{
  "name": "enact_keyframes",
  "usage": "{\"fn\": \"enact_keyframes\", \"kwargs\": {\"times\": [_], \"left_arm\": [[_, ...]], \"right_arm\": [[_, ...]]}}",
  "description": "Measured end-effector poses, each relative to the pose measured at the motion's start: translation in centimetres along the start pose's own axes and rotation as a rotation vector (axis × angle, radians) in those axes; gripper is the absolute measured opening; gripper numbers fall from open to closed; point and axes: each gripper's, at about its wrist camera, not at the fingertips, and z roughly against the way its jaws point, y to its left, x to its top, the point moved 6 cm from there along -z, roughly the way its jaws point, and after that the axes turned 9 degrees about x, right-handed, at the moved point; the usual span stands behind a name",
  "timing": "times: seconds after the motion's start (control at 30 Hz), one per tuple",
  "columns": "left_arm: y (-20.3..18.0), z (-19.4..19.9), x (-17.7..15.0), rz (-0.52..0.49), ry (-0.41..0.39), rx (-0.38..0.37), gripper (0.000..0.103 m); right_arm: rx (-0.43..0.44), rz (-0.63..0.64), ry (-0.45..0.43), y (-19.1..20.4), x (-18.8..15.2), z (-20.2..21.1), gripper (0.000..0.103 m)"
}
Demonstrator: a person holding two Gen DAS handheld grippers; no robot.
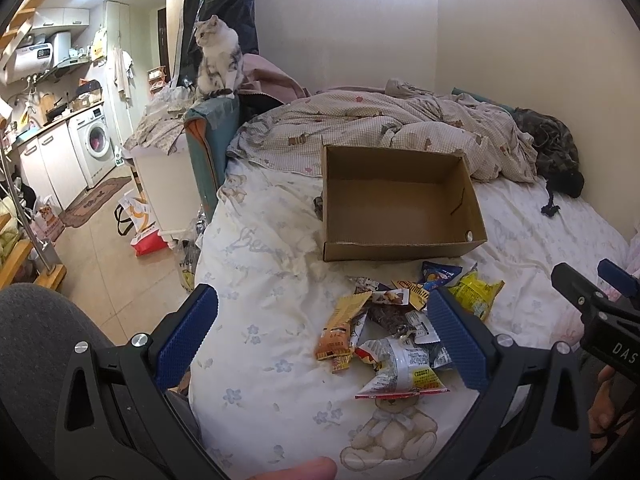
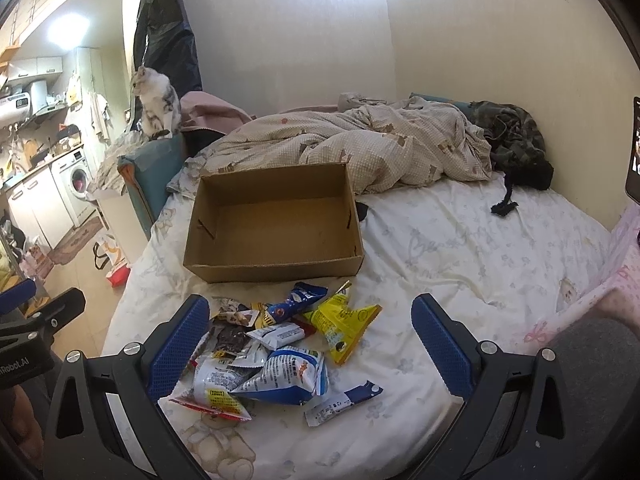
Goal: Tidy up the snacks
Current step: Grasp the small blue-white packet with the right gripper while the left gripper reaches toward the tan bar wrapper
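Messy bedroom, cat up top-left, and on the bed (image 2: pixel 460 248) your snack pile (image 2: pixel 276 344) sits lower-centre right before the empty box (image 2: pixel 276 264), both tongs, left (image 1: pixel 326 338) and right (image 2: pixel 310 344), spread wide, holding nothing, probably lining up a first grab.

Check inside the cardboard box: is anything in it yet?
The cardboard box shows only bare floor and walls; no snacks inside. The snack packets lie on the bedsheet in front of it. The strip behind its near wall is hidden.
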Motion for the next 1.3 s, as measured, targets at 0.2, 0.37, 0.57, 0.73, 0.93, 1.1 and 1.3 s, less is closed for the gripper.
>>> {"fn": "enact_keyframes", "kwargs": {"times": [0.2, 0.37, 0.57, 0.73, 0.93, 1.1, 1.3], "left_arm": [[0.2, -0.5, 0.7, -0.005, 0.053, -0.032, 0.103], [-0.4, -2.3, 3.0, -0.041, 0.099, -0.035, 0.103], [-0.7, -4.9, 5.2, -0.039, 0.128, -0.028, 0.103], [-1.2, -8.6, 6.3, -0.028, 0.215, -0.015, 0.103], [-1.4, -12.5, 5.9, 0.035, 0.32, 0.011, 0.103], [-1.1, -15.7, 3.9, 0.098, 0.409, 0.013, 0.103], [-0.5, -18.5, 1.5, 0.098, 0.534, 0.054, 0.103]], "right_arm": [[0.034, -0.055, 0.036, -0.8, 0.8, 0.1, 0.103], [0.06, -0.174, 0.123, -3.0, 3.6, -1.1, 0.103], [0.1, -0.222, 0.272, -5.5, 3.8, -4.1, 0.103], [0.19, -0.348, 0.385, -7.4, 3.5, -6.8, 0.103], [0.094, -0.392, 0.486, -10.6, 2.4, -9.9, 0.103], [0.037, -0.458, 0.606, -12.3, 0.0, -11.6, 0.069], [-0.042, -0.585, 0.847, -13.6, -6.7, -14.1, 0.051]]}}
